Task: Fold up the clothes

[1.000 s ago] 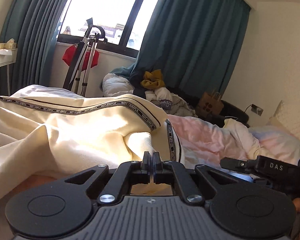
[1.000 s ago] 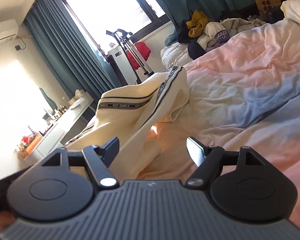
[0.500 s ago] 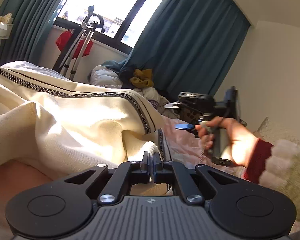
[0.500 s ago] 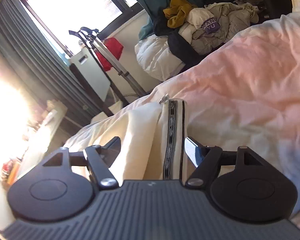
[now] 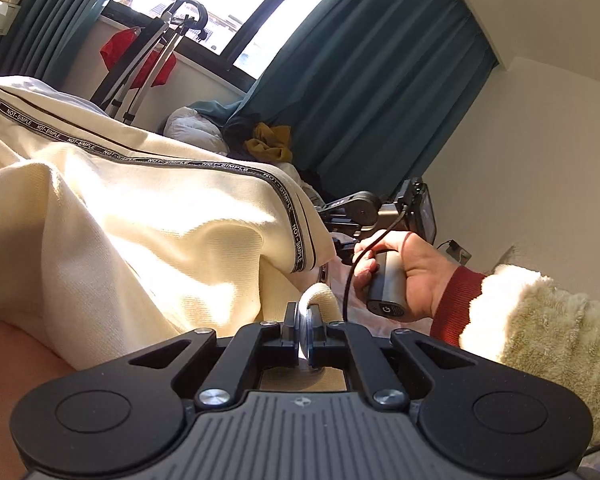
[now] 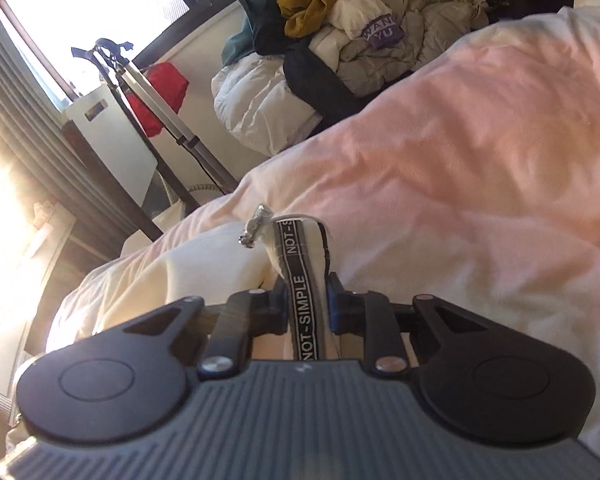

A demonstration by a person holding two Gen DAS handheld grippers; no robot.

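A cream garment (image 5: 148, 220) with a black "NOT-SIMPLE" tape stripe lies bunched on the bed. My left gripper (image 5: 305, 330) is shut on a cream fold of it at the near edge. My right gripper (image 6: 307, 304) is shut on the striped hem of the garment (image 6: 220, 264), where a small metal zip pull (image 6: 256, 226) sticks up. In the left wrist view the right gripper (image 5: 364, 216) shows in the person's hand, at the garment's right corner.
The pink and white duvet (image 6: 460, 168) covers the bed. A heap of other clothes (image 6: 360, 40) lies at the far end under teal curtains (image 5: 360, 100). A folded metal stand (image 5: 148, 64) with a red cloth leans by the window.
My right gripper has moved onto the striped hem and shut on it; it was open before. My left gripper has stayed shut on the cream fold, and its view has tilted.
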